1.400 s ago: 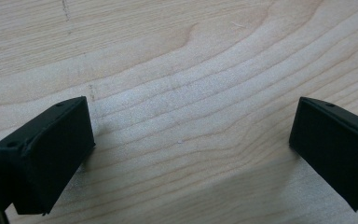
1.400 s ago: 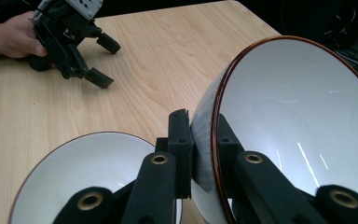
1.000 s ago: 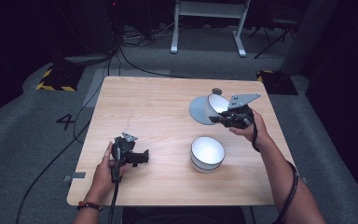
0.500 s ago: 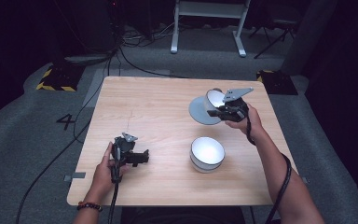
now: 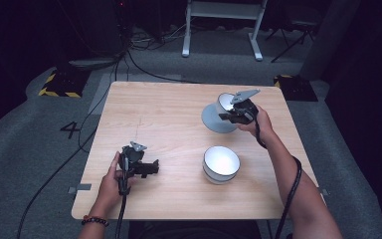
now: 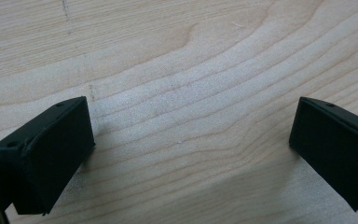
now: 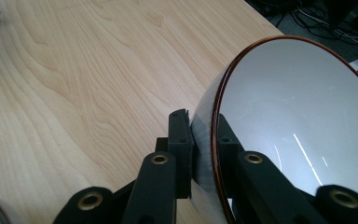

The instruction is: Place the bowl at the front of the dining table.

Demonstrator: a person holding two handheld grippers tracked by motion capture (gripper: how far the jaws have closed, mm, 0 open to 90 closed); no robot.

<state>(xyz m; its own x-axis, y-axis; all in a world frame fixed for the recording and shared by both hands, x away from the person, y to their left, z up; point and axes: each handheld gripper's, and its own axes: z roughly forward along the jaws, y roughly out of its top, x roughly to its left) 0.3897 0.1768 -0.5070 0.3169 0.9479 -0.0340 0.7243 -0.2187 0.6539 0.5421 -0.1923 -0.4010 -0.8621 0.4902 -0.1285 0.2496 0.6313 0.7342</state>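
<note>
Right gripper (image 7: 203,154) pinching bowl (image 7: 298,121) rim, floor "4" (image 5: 71,129)

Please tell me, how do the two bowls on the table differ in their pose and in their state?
The far bowl is tipped on its side, while the near bowl stands upright with its opening facing up. The right claw is clamped on the rim of the far bowl; the near bowl is untouched, and the left claw is open over bare table. Both bowls look grey outside and white inside.
</note>
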